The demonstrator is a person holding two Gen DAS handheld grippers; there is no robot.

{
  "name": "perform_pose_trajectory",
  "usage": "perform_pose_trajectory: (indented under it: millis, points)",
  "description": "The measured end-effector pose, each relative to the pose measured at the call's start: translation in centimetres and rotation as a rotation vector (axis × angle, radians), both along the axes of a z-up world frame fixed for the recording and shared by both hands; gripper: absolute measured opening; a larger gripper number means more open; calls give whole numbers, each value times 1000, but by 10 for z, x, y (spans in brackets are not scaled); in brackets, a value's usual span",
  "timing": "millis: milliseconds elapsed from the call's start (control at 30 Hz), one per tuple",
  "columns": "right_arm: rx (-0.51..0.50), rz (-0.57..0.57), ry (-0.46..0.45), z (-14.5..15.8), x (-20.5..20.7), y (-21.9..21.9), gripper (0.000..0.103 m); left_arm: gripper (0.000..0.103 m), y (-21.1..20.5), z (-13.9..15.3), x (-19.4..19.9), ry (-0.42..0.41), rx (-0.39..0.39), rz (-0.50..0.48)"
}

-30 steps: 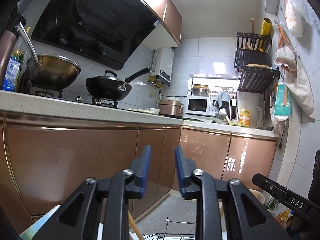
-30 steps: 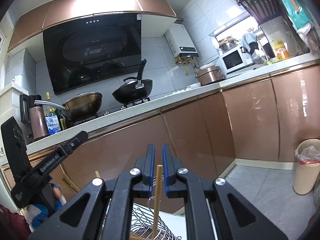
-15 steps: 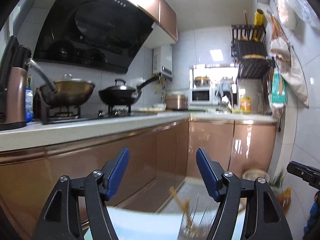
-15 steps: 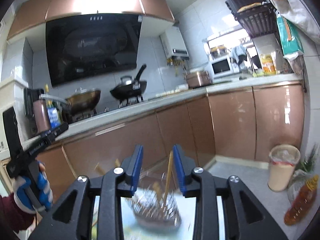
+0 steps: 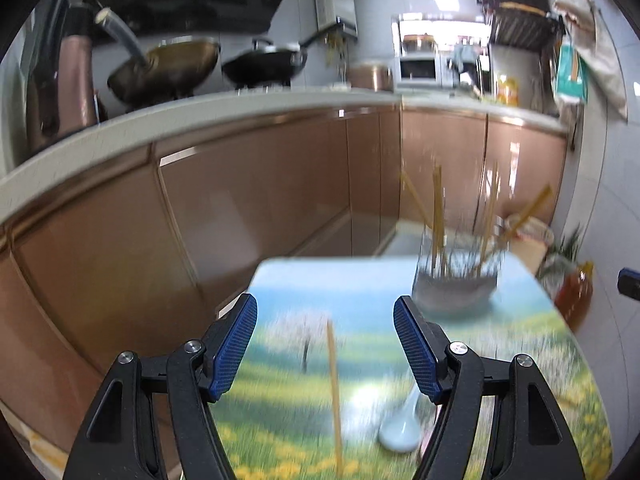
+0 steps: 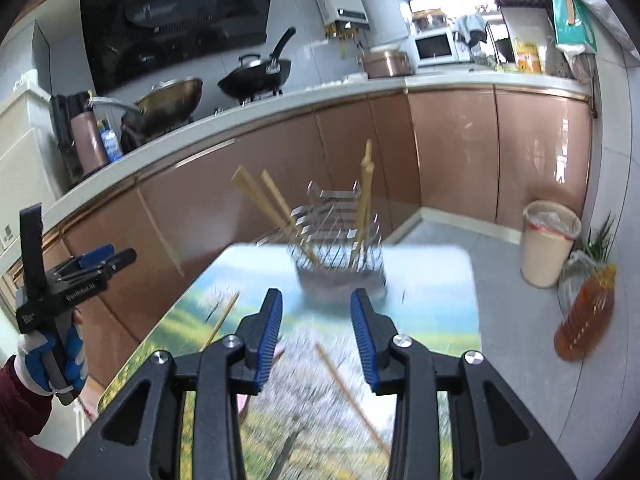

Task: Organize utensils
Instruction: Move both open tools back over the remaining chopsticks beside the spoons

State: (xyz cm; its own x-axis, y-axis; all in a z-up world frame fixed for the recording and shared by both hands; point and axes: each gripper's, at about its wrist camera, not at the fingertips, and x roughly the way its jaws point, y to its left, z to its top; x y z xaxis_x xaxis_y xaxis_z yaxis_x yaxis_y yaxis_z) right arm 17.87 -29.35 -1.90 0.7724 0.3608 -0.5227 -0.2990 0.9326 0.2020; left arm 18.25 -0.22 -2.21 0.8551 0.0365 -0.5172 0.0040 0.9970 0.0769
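Kitchen with copper-fronted cabinets; a surface (image 5: 532, 364) printed with a meadow scene stands before them. At its far edge a wire utensil basket (image 6: 340, 264) holds several wooden chopsticks (image 6: 365, 208), upright or leaning. One loose chopstick (image 5: 333, 384) and a white spoon (image 5: 402, 428) lie on the surface near me. My left fingers (image 5: 325, 344) are spread wide, holding nothing; my right fingers (image 6: 316, 338) are likewise parted and empty above another loose chopstick (image 6: 348, 392).

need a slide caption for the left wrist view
Open left gripper above a landscape-print table, a loose wooden chopstick and white ceramic spoon below, wire utensil basket beyond.
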Motion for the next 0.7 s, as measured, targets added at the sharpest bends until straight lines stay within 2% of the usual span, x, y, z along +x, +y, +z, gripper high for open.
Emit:
perform_pose_trajectory:
  millis: [167,333,700]
  points:
    - [-69,18,63,-12,-25,17,34,70,12,-20,-34,49,2,2]
    - [-120,43,126,-23,-37,34,34,70,21,-24,-54,65,9,-3]
    - [-187,53,182,-33,-38,50,34,70,32,-30,-58,113,13,8]
